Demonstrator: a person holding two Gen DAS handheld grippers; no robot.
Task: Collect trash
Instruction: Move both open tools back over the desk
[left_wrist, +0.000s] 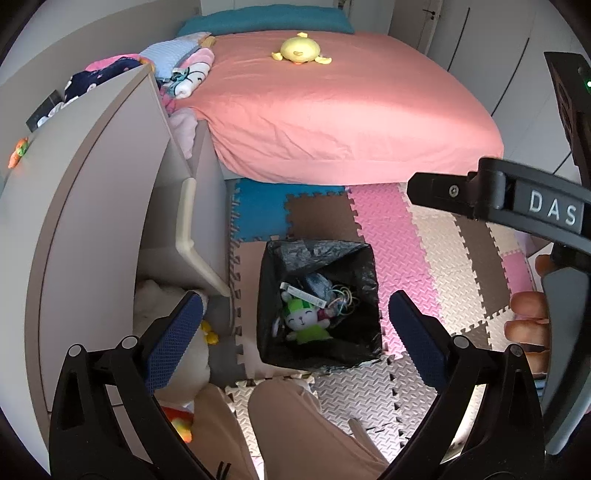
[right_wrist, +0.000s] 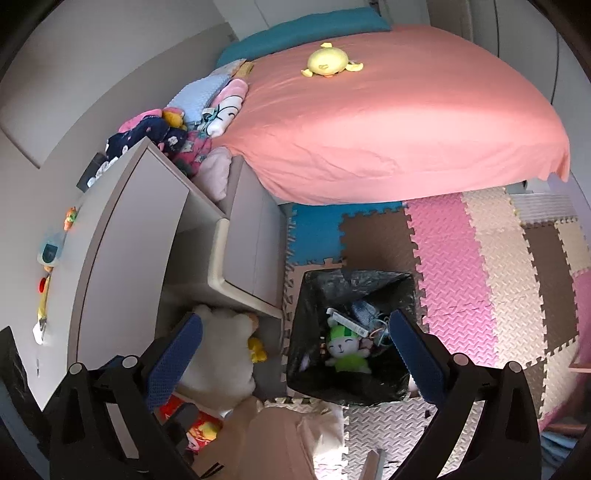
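The trash bin (left_wrist: 319, 306), lined with a black bag, stood on the foam puzzle mat (left_wrist: 443, 240) of the floor, just beside the corner of the grey bedside cabinet (left_wrist: 207, 184) and near the foot of the pink bed (left_wrist: 351, 110). Inside it lay a small white-and-green plush doll (left_wrist: 308, 321), a white flat packet (left_wrist: 303, 295), some coloured rubber bands (left_wrist: 345, 299) and a bluish crumpled piece.

The left tool (left_wrist: 295, 325) hung above the bin with its blue pads spread wide and nothing between them. The right tool (right_wrist: 295, 343) was also wide and empty, pointing down at the bin's left rim; its body and the person's fingers (left_wrist: 528, 317) showed at the right edge of the left view.

I judge that a drop into the bin was just finished, since both tools were empty over it. The next move probably calls for finding another piece of trash. No loose trash was clear on the mat; toys lay on the bed and in the cabinet, so the search would need care to avoid taking those.
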